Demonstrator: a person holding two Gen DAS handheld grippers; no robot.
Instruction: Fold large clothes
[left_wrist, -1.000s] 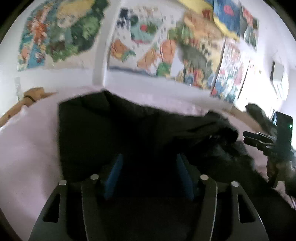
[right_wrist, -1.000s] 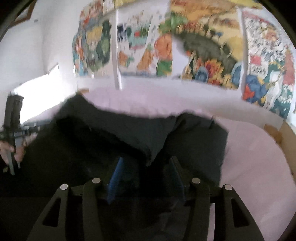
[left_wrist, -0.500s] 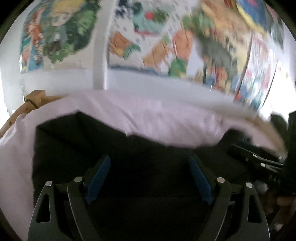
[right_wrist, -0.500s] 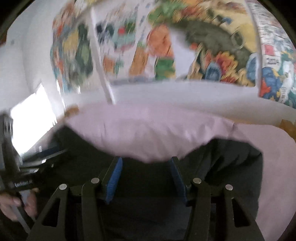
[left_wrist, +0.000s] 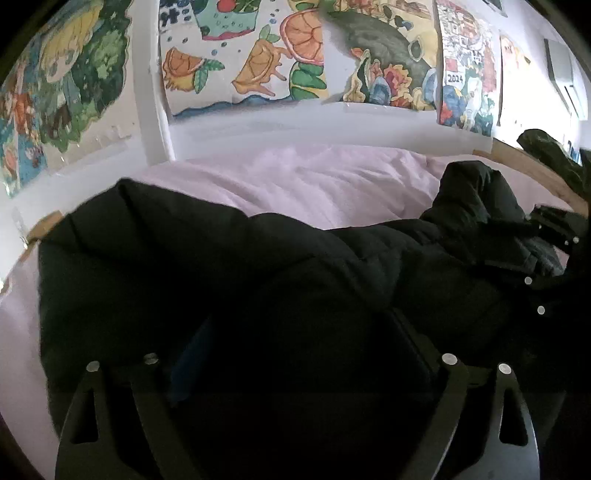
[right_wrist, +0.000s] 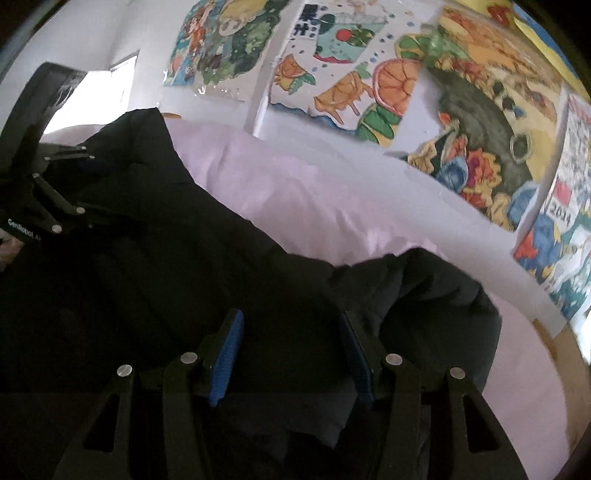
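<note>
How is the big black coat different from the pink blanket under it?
The black puffy coat is very dark; the pale pink bedsheet is light. The coat is thick and bunched into lumpy folds, while the bedsheet lies spread out with only soft wrinkles. The coat sits on top; the bedsheet is underneath and stretches past it. Both are soft cloth on the bed.

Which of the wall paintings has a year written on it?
The rightmost painting, beside the one with the dark curved shape: a small white label on it reads 2024. The orange-slice painting and the blond-figure painting show no year.
</note>
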